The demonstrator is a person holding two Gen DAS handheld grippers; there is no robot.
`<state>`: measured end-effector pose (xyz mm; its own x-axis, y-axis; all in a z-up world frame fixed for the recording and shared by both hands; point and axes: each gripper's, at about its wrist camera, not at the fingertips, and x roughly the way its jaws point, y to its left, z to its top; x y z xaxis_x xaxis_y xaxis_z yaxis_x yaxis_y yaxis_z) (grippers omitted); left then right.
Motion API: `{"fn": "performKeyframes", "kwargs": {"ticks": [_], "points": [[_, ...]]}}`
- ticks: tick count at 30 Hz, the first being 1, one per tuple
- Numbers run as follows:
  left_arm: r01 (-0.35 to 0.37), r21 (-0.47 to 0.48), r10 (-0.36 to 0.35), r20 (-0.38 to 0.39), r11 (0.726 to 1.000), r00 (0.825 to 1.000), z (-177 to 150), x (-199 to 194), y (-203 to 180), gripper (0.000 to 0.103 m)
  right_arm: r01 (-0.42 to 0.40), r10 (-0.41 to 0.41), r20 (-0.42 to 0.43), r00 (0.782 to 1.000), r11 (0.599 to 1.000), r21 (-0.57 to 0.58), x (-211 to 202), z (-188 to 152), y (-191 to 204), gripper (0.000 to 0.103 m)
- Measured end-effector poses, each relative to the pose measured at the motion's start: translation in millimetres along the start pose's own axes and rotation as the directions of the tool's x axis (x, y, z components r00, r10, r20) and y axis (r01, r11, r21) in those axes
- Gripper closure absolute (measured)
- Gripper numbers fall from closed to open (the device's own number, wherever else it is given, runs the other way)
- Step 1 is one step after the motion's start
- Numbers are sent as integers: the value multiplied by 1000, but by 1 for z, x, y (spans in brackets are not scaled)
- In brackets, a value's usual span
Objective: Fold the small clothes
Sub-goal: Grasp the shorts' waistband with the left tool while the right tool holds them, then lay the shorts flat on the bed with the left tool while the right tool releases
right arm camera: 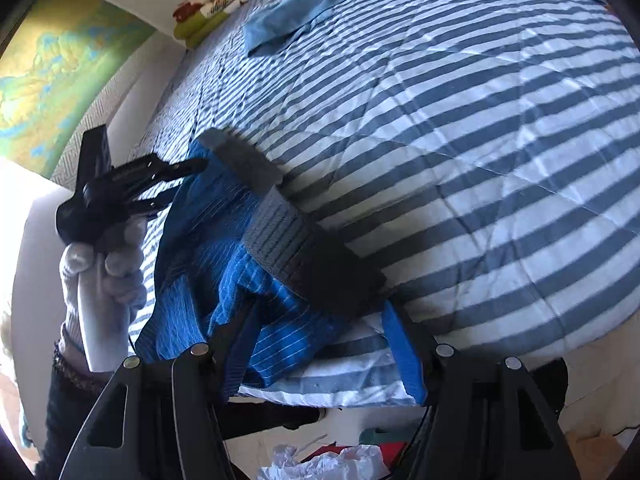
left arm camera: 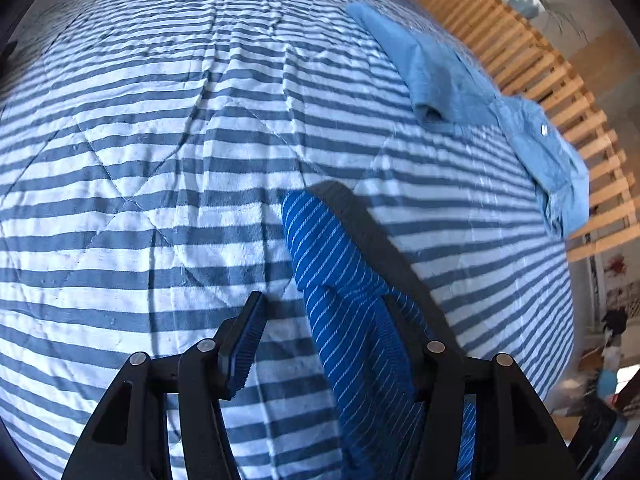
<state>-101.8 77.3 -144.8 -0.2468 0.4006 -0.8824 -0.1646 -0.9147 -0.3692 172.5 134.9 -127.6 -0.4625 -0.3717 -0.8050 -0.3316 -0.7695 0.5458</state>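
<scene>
Blue pinstriped shorts [left arm camera: 352,320] with grey waistband [right arm camera: 280,216] lie on the striped quilt [left arm camera: 160,140] near its edge – left gripper [left arm camera: 332,344] jaws spread, cloth draped over one finger; right gripper [right arm camera: 320,344] also parted, fabric bunched between, unclamped. Light blue shirt [left arm camera: 460,80] well apart

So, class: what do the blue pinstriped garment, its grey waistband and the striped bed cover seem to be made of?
Blue pinstriped garment: soft knit, probably cotton jersey; it drapes limply.
Grey waistband: ribbed elastic, matte.
Striped bed cover: woven cotton, seemingly padded; diamond quilting seams and fine wrinkles.
</scene>
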Motion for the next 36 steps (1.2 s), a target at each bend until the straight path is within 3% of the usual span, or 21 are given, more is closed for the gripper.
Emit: {"fn": "performKeyframes", "kwargs": {"ticks": [2,4,6,7,8,11,14,16,22,25,27,30,33,36], "points": [[4,-23,-4,8,1000,1000,1,-1,1,70,0,-1,-14,1000,1000,-23,2,3,5,45],[4,-47,-2,25,999,1000,0,-7,3,86,4,-5,-25,1000,999,-48,4,5,7,45],[-5,-56,8,49,998,999,-3,-15,3,95,8,-10,-28,1000,997,-72,4,7,8,60],[-7,-57,11,62,998,998,-4,-20,3,97,11,-13,-30,999,997,-80,4,9,10,76],[-10,-57,15,79,998,997,-5,-26,3,98,9,-11,-29,1000,996,-86,2,11,11,86],[-6,-59,14,133,998,991,-11,-55,4,99,34,-31,24,999,991,-133,-15,18,17,95],[-17,-32,23,211,999,977,-17,-100,4,99,50,-33,97,995,982,-180,-44,34,28,97],[-38,-18,42,283,999,958,-25,-140,3,99,74,-38,166,985,973,-221,-67,46,41,97],[-60,21,43,472,998,881,-70,-265,-2,100,77,37,324,945,940,-332,-135,62,90,99],[-80,41,46,537,996,842,-97,-311,-13,100,69,86,373,924,921,-384,-163,53,112,99],[-123,53,68,589,991,805,-119,-344,-22,100,47,135,391,910,906,-421,-182,44,128,99],[-150,61,77,641,987,764,-144,-381,-27,100,28,192,414,890,883,-468,-206,31,146,99],[-149,69,68,654,986,753,-160,-406,-25,99,9,234,432,871,872,-490,-222,21,153,99],[-173,56,101,622,983,776,-156,-402,-15,99,4,232,427,874,875,-484,-213,25,156,99]]}}
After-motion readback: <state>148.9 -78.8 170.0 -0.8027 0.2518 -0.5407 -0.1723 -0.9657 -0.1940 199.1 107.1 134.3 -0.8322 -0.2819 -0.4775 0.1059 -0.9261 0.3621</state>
